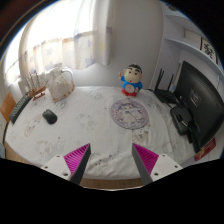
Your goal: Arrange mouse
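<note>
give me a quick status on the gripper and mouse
Gripper open, holding nothing. Mouse on table, well beyond left finger. Nothing in the way.

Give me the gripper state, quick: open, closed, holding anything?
Gripper: open, holding nothing; the mouse lies on the table, well beyond the fingers.

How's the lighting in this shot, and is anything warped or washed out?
Gripper view: strong daylight from the window washes out the curtains; the fisheye lens bows the table edge and the room. The mouse reads dark against the pale cloth, far beyond the open fingers. The toy figure and round mat stay fairly clear.
</note>
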